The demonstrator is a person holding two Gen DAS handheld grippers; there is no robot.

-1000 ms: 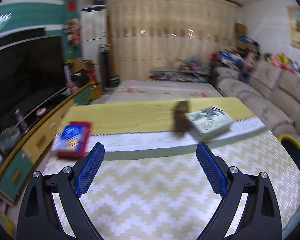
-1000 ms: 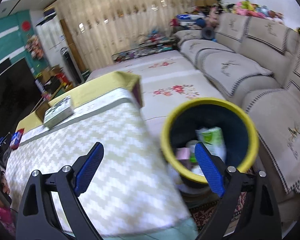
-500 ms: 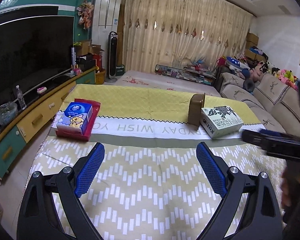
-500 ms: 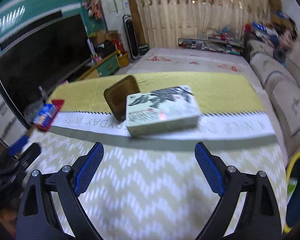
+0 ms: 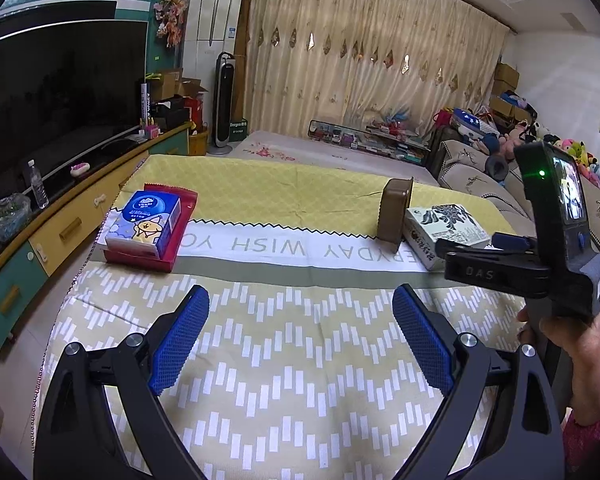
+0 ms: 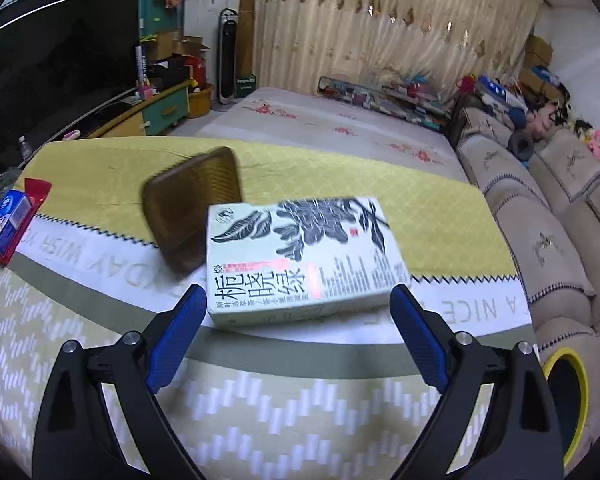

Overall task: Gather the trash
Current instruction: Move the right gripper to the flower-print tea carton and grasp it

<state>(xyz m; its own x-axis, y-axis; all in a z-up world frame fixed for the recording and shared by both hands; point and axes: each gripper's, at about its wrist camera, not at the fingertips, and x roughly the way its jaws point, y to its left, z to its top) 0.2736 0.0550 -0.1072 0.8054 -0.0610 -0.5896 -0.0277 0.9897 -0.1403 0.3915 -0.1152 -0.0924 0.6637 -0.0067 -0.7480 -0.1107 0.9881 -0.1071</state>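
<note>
A white box printed with black leaves (image 6: 304, 256) lies on the cloth-covered table (image 6: 260, 408), just ahead of my open, empty right gripper (image 6: 296, 336). A brown plastic tray (image 6: 192, 208) leans tilted against the box's left side. In the left wrist view the box (image 5: 444, 232) and the brown tray (image 5: 396, 208) sit at the far right. My left gripper (image 5: 300, 340) is open and empty over the table's near part. A blue tissue pack (image 5: 146, 220) rests on a red packet (image 5: 152, 254) at the far left. The yellow-rimmed bin (image 6: 568, 396) stands off the table's right edge.
A sofa (image 6: 548, 208) runs along the right. A TV (image 5: 56, 92) on a low cabinet (image 5: 52, 236) runs along the left. The right hand-held device (image 5: 548, 240) shows at the right of the left wrist view. Floor mats (image 6: 340, 132) lie beyond the table.
My right gripper swung from the bin back over the table and closed in on the white box. The left view steadied on the table, with the right device entering from the right.
</note>
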